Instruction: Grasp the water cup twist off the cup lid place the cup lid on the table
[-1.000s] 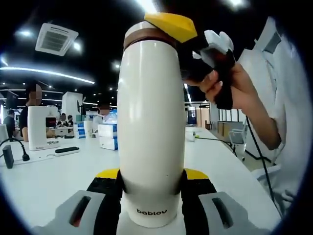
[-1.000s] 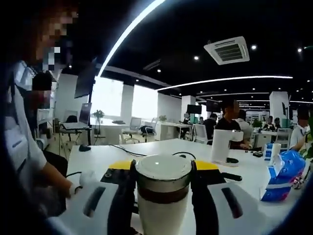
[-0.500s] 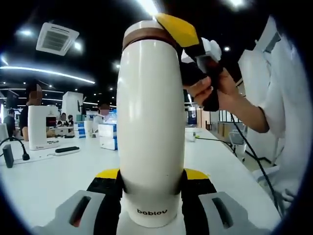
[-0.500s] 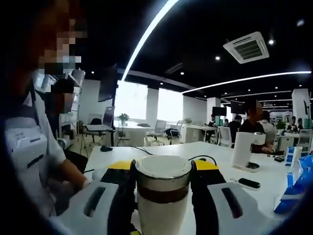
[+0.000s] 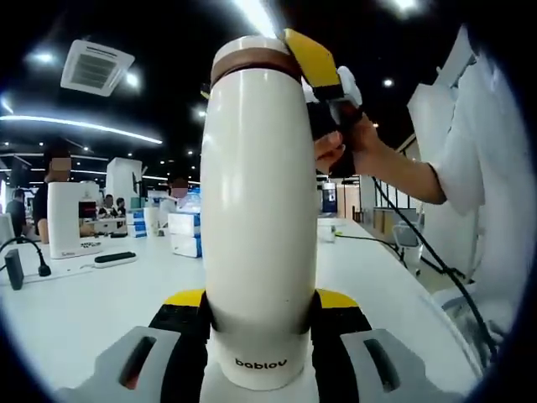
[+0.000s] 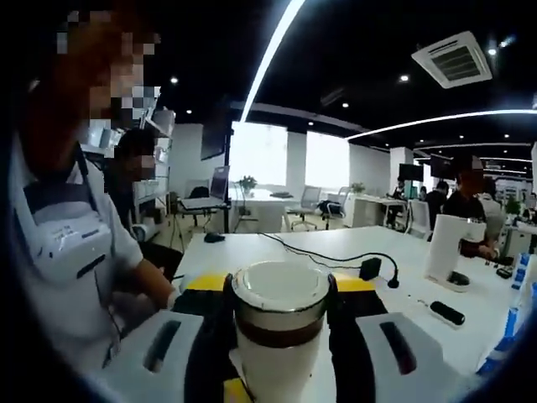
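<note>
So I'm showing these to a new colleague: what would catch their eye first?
The tall cream-white water cup standing on the white table, gripped low between the left gripper jaws. Then its brown-banded cup lid, clamped from the sides by the right gripper, which comes in beside the cup's top in the left gripper view.

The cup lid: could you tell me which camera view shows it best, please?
The right gripper view: the cup lid sits close between that gripper's jaws, its top and brown band visible. The left gripper view shows its brown edge atop the water cup.
</note>
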